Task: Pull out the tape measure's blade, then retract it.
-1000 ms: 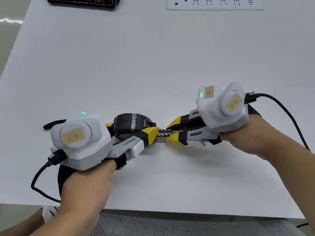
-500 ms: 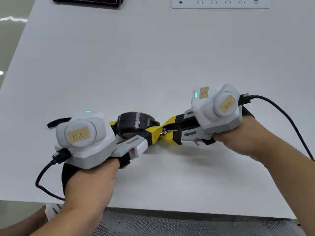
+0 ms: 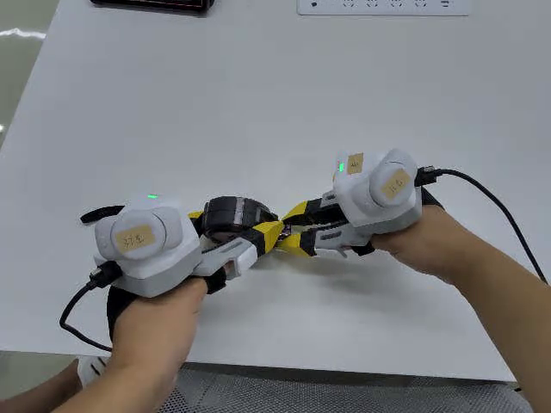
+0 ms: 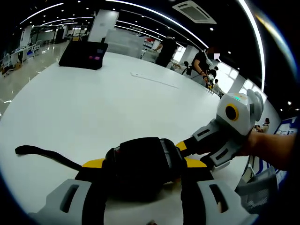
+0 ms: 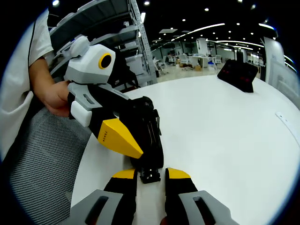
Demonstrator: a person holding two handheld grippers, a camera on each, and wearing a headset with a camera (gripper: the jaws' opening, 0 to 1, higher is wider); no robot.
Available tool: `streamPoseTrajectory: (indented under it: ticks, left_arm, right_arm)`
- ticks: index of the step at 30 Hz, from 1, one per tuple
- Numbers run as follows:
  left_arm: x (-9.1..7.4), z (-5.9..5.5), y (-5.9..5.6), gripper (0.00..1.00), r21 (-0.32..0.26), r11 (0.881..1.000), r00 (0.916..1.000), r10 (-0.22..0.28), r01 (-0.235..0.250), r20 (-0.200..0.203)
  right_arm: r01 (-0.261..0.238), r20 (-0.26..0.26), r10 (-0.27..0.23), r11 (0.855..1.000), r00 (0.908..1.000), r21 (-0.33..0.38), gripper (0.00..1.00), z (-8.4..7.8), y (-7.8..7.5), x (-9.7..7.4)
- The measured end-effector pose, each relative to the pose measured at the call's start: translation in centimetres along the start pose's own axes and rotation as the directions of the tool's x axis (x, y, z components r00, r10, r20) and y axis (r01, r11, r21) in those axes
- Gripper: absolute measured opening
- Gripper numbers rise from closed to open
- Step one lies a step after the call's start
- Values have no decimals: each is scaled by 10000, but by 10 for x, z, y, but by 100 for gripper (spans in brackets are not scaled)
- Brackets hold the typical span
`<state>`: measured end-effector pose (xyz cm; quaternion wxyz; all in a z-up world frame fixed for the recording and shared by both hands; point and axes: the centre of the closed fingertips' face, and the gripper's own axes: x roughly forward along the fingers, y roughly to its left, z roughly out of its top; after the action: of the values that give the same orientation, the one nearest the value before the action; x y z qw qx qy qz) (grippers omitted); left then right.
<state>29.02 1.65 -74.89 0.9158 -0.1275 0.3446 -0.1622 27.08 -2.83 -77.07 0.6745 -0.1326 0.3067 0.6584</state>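
Observation:
A black tape measure (image 3: 236,210) rests on the white table (image 3: 258,103), clamped across its case by my left gripper (image 3: 231,227). In the left gripper view the case (image 4: 140,161) sits between the yellow-tipped jaws of that gripper (image 4: 143,165). My right gripper (image 3: 291,229) meets it from the right. Its yellow tips are closed on the blade's end hook (image 5: 151,176), right at the case mouth. Almost no blade shows between the two grippers. The tape measure's black wrist strap (image 3: 98,213) trails off to the left.
A black device (image 3: 151,3) and a white power strip (image 3: 383,6) lie at the table's far edge. A black cable (image 3: 495,202) runs from the right gripper. The near table edge passes just below both hands, with a mesh chair seat (image 5: 42,154) beyond it.
A short stretch of blade showed between the grippers a second ago. The right gripper has moved left toward the case, and that stretch has gone back in.

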Motion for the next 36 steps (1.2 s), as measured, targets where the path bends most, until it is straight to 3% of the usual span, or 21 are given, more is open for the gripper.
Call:
streamPoseTrajectory:
  ticks: [8, 12, 15, 25, 36]
  left_arm:
    - [0, 1, 0, 60, -93, 9999, 9999, -122, 121, -108]
    - [-1, 1, 0, 60, -17, 9998, 9997, -188, 187, -145]
    - [-2, 5, -3, 61, 305, 9993, 9997, -219, 221, -65]
    - [-4, 7, -5, 65, 1066, 9936, 9993, -347, 361, -149]
    - [-17, 12, -4, 75, 2189, 9737, 9980, -593, 623, -205]
  right_arm:
    - [-3, 64, 2, 9999, 10000, 107, 22, 1, 1, -5]
    - [90, 116, -92, 9998, 9999, 193, 27, 2, 3, -8]
    - [98, 275, -108, 9993, 9996, 364, 32, 4, 4, -9]
    - [213, 298, -223, 9992, 9993, 336, 35, 4, 8, -16]
    - [727, 454, -744, 9966, 9962, 384, 55, 5, 11, -33]
